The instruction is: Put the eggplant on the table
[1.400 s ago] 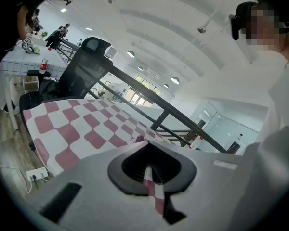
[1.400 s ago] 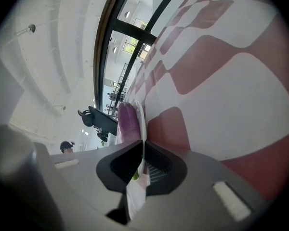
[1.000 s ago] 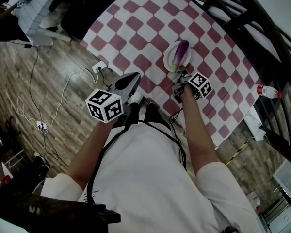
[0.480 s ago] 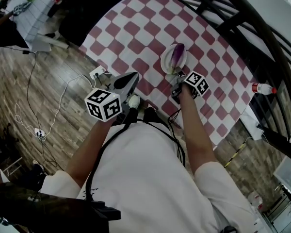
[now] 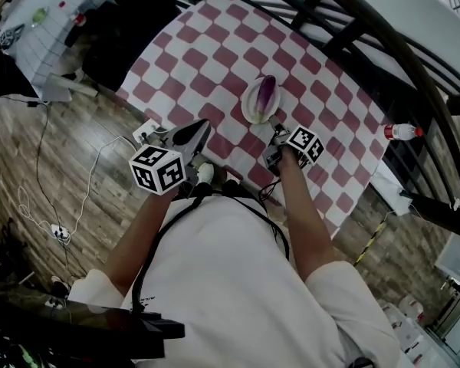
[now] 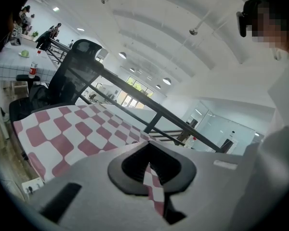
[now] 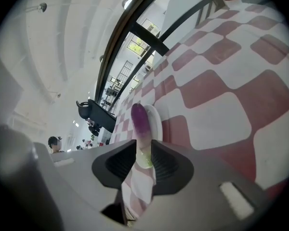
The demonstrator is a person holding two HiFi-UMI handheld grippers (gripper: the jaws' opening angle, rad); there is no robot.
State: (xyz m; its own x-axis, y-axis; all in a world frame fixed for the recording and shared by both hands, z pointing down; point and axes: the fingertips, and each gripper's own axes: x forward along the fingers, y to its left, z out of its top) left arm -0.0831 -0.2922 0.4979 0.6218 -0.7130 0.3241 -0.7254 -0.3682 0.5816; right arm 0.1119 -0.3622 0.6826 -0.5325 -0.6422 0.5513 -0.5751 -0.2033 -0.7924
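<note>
A purple eggplant (image 5: 267, 90) with a green stem end lies on a small white plate (image 5: 251, 107) on the red-and-white checked table (image 5: 215, 44). My right gripper (image 5: 276, 131) hovers at the plate's near rim. In the right gripper view the eggplant (image 7: 140, 121) points away along the plate (image 7: 155, 121), and its stem end shows in the gap of the right gripper (image 7: 143, 147). Those jaws are closing, and their pads do not press on the stem. My left gripper (image 5: 195, 129) hangs by the table's near edge, shut and empty; the left gripper (image 6: 147, 146) looks across the cloth.
A black railing (image 5: 353, 21) curves round the table's far side. A bottle with a red cap (image 5: 402, 132) lies beyond the right edge. A power strip (image 5: 146, 131) and cables lie on the wooden floor at left. A black office chair (image 6: 82, 66) stands behind the table.
My right gripper has let go of the eggplant and drawn back a little from the plate. The eggplant stays on the plate. The left gripper has hardly moved.
</note>
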